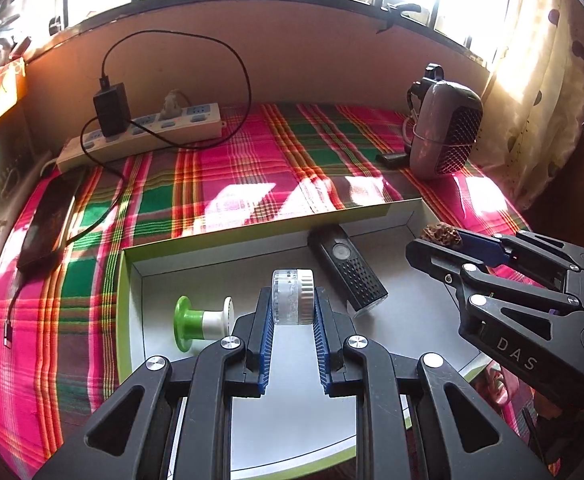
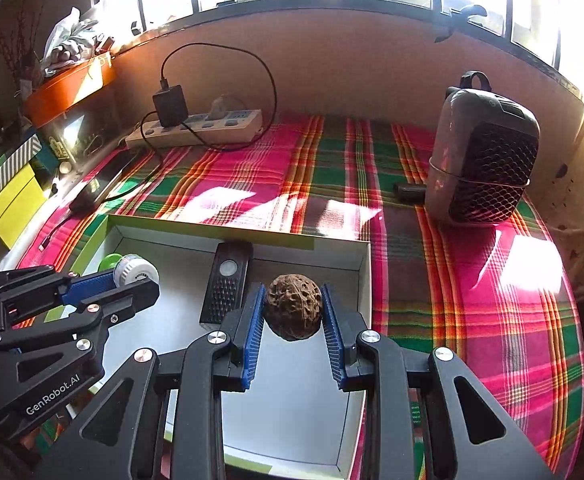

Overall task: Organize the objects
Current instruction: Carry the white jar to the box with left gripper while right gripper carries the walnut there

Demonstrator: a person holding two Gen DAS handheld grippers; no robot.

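While sunlight falls in patches across it, the surface [image 2: 472, 320] lies under a plaid cloth of pink, green and orange, bounded at its far edge by a wall beneath a barred window. A shallow box [image 1: 131, 280] with green outer walls and a pale floor sits at the near edge of the surface. At the far right corner stands a grey heater [image 2: 484, 160] with a dark mesh front, upright, and a small dark cylinder [image 2: 410, 193] lies just beside its left foot. Along the far left edge rests a white power strip [image 1: 147, 136] with a black charger [image 1: 109, 110] plugged in; its cable [image 1: 211, 44] loops up the wall and back down. A dark phone [image 1: 49, 224] lies near the left edge of the surface.

Inside the box, a black oblong device [image 1: 348, 272] with a round button and a perforated face lies against the far wall, tilted. Near the box's left wall lies a green and white spool [image 1: 201, 322] on its side.

Over the box floor, the left gripper [image 1: 294, 304] is clamped on a small clear jar [image 1: 292, 296] with a white ribbed lid, the jar pinched between the blue pads. To its right, the right gripper [image 2: 294, 312] is closed on a brown wrinkled walnut [image 2: 294, 306], held above the right part of the box near its right wall.
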